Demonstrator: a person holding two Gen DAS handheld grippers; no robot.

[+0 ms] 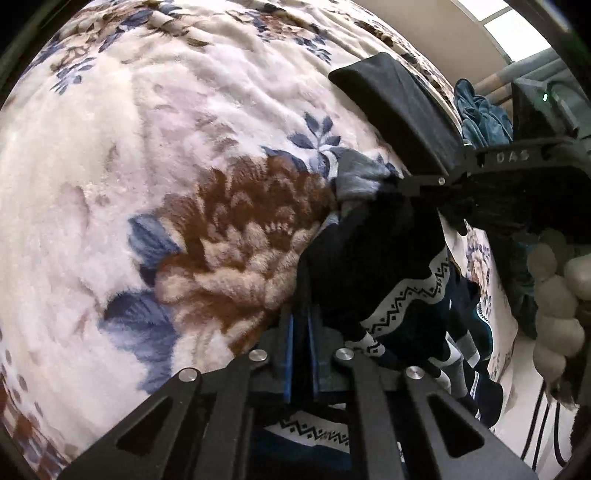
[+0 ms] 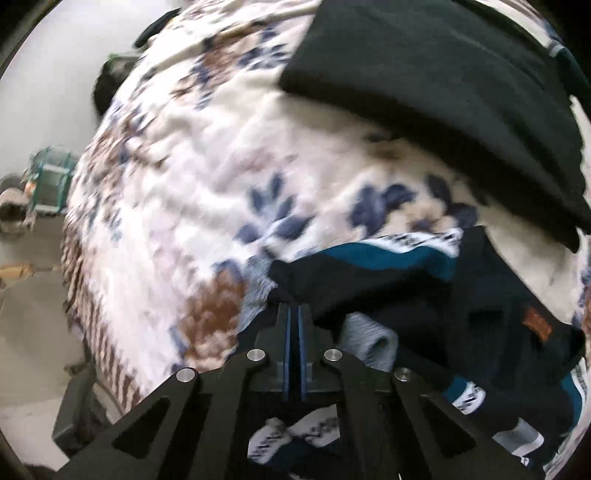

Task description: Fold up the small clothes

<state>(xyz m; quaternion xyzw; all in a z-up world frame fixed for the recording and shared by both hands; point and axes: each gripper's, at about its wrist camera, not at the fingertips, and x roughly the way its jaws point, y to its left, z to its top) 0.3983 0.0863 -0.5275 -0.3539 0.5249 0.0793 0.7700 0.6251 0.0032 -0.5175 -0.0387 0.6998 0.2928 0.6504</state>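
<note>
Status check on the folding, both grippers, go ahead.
Left gripper shut on dark patterned garment. Right gripper shut on its edge. Folded black cloth lies apart.

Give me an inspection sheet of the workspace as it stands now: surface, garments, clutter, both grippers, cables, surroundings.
Surface: floral plush blanket, cream with brown and blue flowers, rumpled.
Job's things: dark patterned garment with white zigzag band, bunched at the blanket's edge; folded black garment lying flat behind it.
Clutter: grey knitted piece tucked among the dark garment; teal cloth beyond the blanket.
Grippers: left gripper shut, tips at the patterned garment's edge, grip unclear; right gripper shut at the same garment's dark edge, grip unclear, view blurred.
Cables: black cables hanging at the far right.
Surroundings: pale wall, ceiling light panels, teal crate on the floor.
</note>
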